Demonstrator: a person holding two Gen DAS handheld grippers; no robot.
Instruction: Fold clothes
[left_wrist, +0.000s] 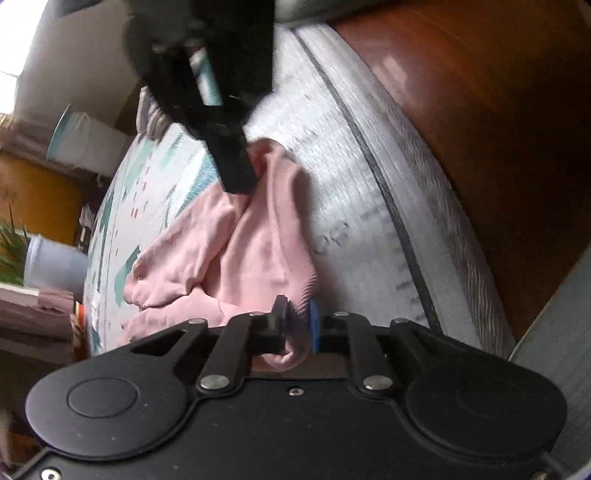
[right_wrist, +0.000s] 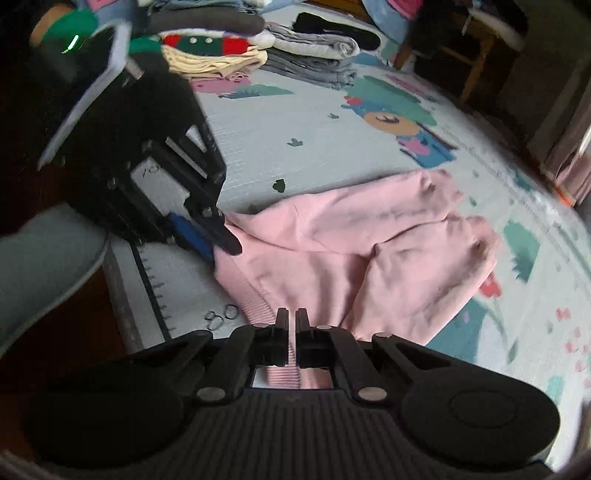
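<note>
Pink garment (right_wrist: 354, 258) lies crumpled on the patterned play mat (right_wrist: 295, 122), near the mat's edge where wood floor (left_wrist: 480, 92) begins. It serves as landmark for all positions below.

Left gripper (left_wrist: 295, 325): jaws drawn close together, ribbed hem of the garment pinched between them. Fabric bulges out below the pads in the left wrist view; a blue pad (left_wrist: 313, 325) shows on the right-hand finger. In the right wrist view the same gripper (right_wrist: 218, 240) enters from the upper left, tilted steeply down, its tips at the garment's left corner. Whether that corner is lifted clear of the mat I cannot tell; the view there is blurred.

Right gripper (right_wrist: 291, 325): jaws nearly closed, a thin strip of ribbed pink cuff caught in the narrow gap. It is at the garment's near edge, held low and close to level with the mat. Seen from the left wrist camera, the right gripper (left_wrist: 238, 181) comes down from above, fingers pointed at the garment's far bunched end, touching the fabric.

The two grippers hold separate points along the same ribbed edge, with loose fabric between them.

Beyond the garment: stacks of folded clothes (right_wrist: 314, 48) at the far side of the mat. Small dark rings (right_wrist: 221, 317) lie on the mat just left of the garment's near edge.
</note>
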